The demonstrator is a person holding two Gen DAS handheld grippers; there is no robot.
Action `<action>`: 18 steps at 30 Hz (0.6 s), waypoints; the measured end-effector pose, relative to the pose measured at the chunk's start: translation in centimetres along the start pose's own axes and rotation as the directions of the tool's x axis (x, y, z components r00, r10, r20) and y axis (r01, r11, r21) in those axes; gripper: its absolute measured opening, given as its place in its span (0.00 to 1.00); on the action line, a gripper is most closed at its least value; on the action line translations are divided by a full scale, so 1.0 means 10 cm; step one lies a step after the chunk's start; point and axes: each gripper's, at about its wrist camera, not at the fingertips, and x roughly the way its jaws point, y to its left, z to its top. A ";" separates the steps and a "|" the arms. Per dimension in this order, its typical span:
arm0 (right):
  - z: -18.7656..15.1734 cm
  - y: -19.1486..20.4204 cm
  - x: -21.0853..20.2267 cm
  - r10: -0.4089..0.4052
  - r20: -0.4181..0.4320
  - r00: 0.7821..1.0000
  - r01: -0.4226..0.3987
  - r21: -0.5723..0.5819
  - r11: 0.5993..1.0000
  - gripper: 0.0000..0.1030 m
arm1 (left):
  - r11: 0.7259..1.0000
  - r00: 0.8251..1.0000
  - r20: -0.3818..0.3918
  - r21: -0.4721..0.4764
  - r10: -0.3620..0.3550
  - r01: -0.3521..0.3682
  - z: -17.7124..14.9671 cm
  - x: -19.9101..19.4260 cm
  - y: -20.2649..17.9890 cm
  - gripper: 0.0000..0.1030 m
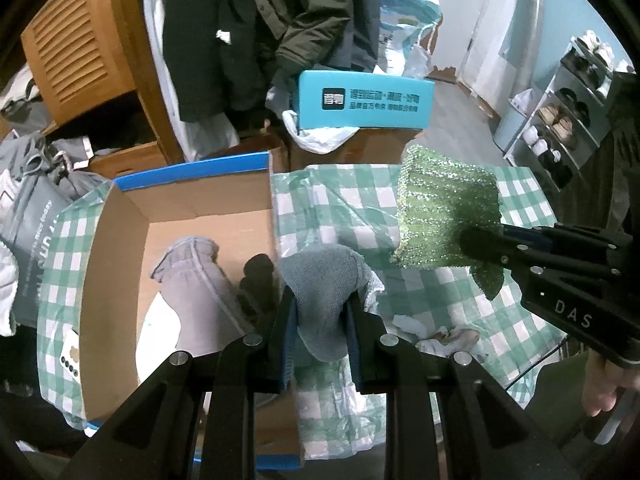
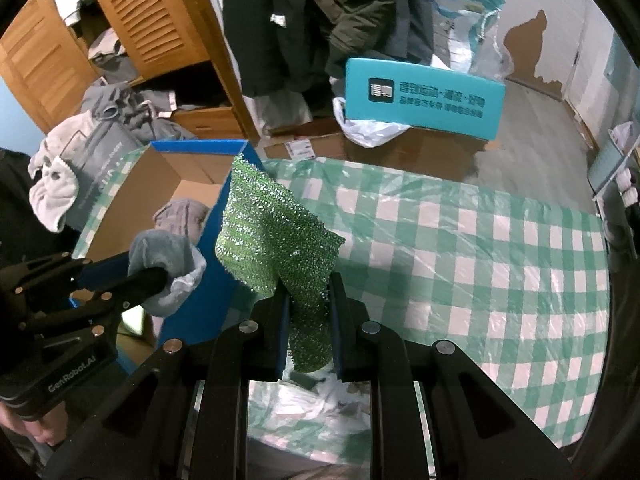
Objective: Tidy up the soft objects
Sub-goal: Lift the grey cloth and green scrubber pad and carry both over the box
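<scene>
My left gripper (image 1: pixel 322 304) is shut on a grey-blue towel (image 1: pixel 324 280), held just right of the open cardboard box (image 1: pixel 120 248); it also shows in the right wrist view (image 2: pixel 160 276) with the towel (image 2: pixel 168 252). My right gripper (image 2: pixel 308 300) is shut on a sparkly green cloth (image 2: pixel 272 240), held above the checked tablecloth (image 2: pixel 460 248). In the left wrist view the right gripper (image 1: pixel 476 244) holds the green cloth (image 1: pixel 448 212) to the right. A grey garment (image 1: pixel 196 280) and a dark item (image 1: pixel 258 276) lie inside the box.
A teal box (image 1: pixel 364 100) and white plastic bag (image 1: pixel 320 136) sit behind the table. Dark coats (image 1: pixel 260 32) hang at the back beside a wooden louvred cabinet (image 1: pixel 80 48). A shoe rack (image 1: pixel 560 120) stands at right. Grey clothes (image 1: pixel 36 184) pile at left.
</scene>
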 end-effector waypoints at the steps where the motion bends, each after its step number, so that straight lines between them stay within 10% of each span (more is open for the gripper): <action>1: 0.00 0.03 0.00 0.001 -0.001 1.000 -0.001 -0.005 1.000 0.14 | 1.000 1.000 -0.001 -0.007 0.002 -0.002 0.00 0.00 0.03 0.22; 18: 0.16 0.61 0.18 0.036 -0.022 0.999 -0.038 -0.082 0.996 0.14 | 0.992 0.998 0.013 -0.115 0.055 -0.053 -0.13 -0.07 0.62 0.22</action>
